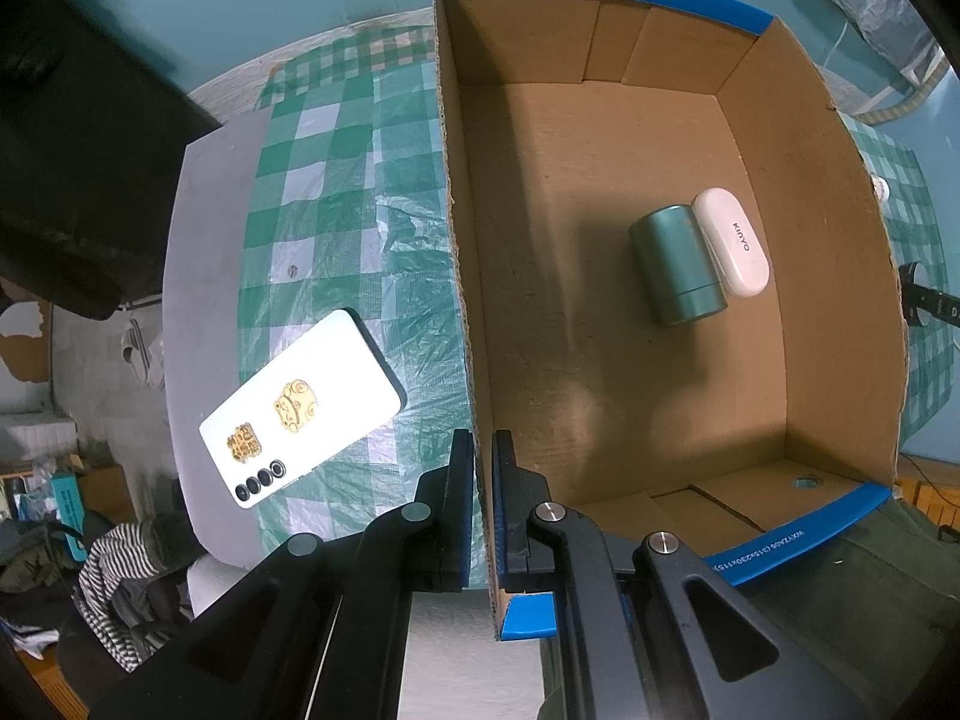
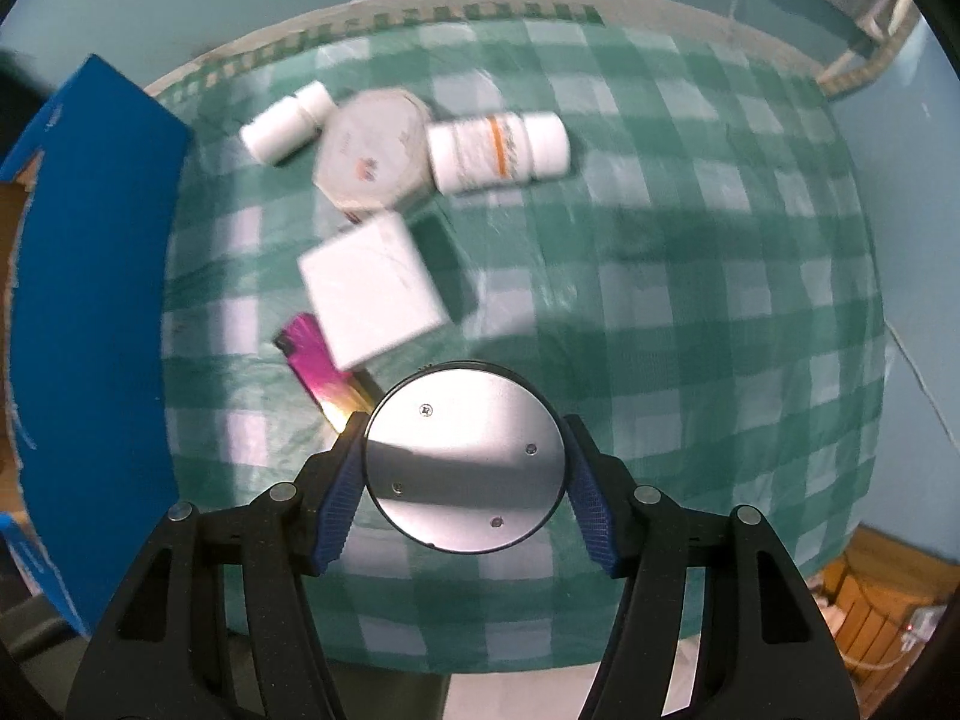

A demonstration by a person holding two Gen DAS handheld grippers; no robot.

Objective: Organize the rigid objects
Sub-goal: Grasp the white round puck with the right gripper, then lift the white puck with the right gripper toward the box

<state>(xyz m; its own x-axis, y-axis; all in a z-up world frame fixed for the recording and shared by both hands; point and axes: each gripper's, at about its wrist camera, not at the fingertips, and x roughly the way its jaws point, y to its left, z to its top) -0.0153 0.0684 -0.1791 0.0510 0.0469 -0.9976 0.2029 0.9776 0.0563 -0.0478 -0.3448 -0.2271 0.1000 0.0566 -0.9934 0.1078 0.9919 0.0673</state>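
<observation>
My left gripper (image 1: 482, 450) is shut on the left wall of the cardboard box (image 1: 465, 312), one pad on each side of it. On the box floor lie a green cylinder (image 1: 677, 264) and a white case (image 1: 733, 240), side by side. A white phone (image 1: 300, 417) lies face down on the checked cloth left of the box. My right gripper (image 2: 465, 471) is shut on a round silver disc (image 2: 465, 459), held above the cloth. Beyond it lie a pink lighter (image 2: 315, 366), a white square box (image 2: 372, 288), an octagonal box (image 2: 375, 150) and two white bottles (image 2: 287, 123) (image 2: 501, 150).
The box's blue-taped side (image 2: 90, 324) rises at the left of the right wrist view. The green checked cloth (image 2: 690, 330) covers the round table, with open cloth to the right of the objects. Striped clothing (image 1: 120, 570) and clutter lie on the floor below the table's left edge.
</observation>
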